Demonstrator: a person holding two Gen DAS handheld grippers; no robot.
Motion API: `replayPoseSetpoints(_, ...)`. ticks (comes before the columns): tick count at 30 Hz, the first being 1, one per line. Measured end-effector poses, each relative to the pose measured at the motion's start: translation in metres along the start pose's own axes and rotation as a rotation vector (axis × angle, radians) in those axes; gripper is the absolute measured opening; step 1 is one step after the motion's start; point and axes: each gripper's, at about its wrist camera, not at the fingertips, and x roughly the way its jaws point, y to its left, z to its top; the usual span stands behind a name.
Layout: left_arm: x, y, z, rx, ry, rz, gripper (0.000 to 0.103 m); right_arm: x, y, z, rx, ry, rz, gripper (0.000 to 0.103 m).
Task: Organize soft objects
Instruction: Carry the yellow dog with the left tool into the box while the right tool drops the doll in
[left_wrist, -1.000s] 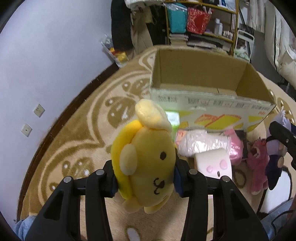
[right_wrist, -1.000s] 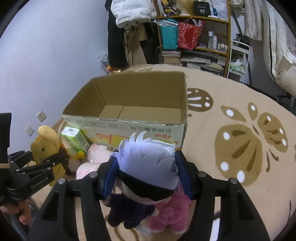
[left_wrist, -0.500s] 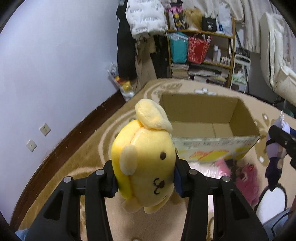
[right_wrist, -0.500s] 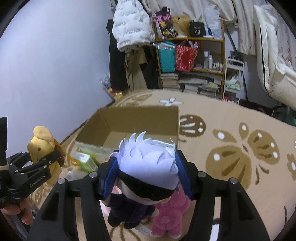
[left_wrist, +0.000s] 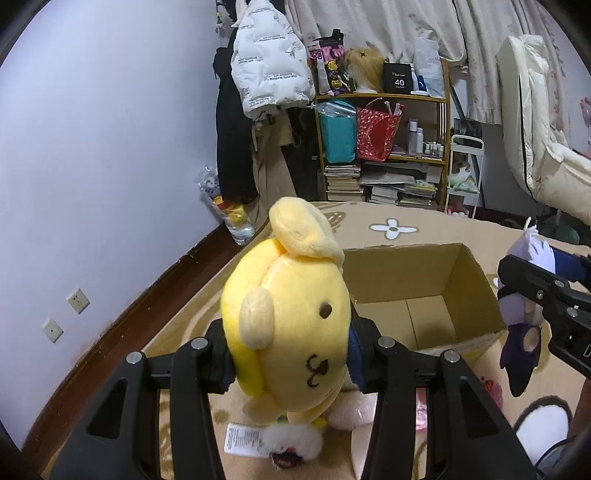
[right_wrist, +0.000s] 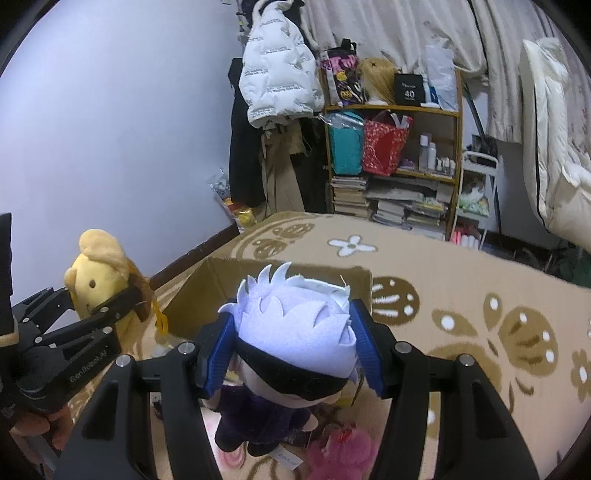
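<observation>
Left tool (left_wrist: 288, 354): we see it clamped on the yellow dog plush (left_wrist: 291, 332), held in the air above the rug (left_wrist: 413, 229), in front of the cardboard box (left_wrist: 417, 280).
Right tool (right_wrist: 291, 354): we see its blue pads (right_wrist: 214, 354) pressed on the head of the white-haired doll (right_wrist: 291, 343), which hangs in the air in a purple outfit and black blindfold, in front of the box.
Cardboard box: open at the top, flaps up, sitting on the patterned beige rug; we see nothing in the part of its inside that shows.
On the rug below: a pink plush (right_wrist: 343, 450) and a white fluffy toy (left_wrist: 295, 439) with a printed tag (left_wrist: 240, 439) whose text we cannot read.
Writing: "GenRobot.AI" runs along the left tool's arm in the right wrist view; a black box (left_wrist: 397, 77) on the shelf (left_wrist: 384, 98) carries "40".
Backdrop: a white puffer jacket (left_wrist: 269, 77) with repeated small print, too small for us to read, hangs by the shelf, which holds a teal bag (left_wrist: 338, 136), a red bag (left_wrist: 376, 134) and stacked books (left_wrist: 399, 188).
</observation>
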Motion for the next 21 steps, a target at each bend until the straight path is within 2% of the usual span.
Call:
replayPoseSetpoints(12, 0.038, -0.012, 0.020, 0.031, 0.009, 0.009, 0.046, 0.028, -0.003, 0.027, -0.051, -0.034, -0.016, 0.063)
replayPoseSetpoints(21, 0.054, -0.014, 0.018, 0.024, 0.026, -0.001, 0.048, 0.054, -0.016, 0.025, -0.048, 0.000, -0.038, 0.063)
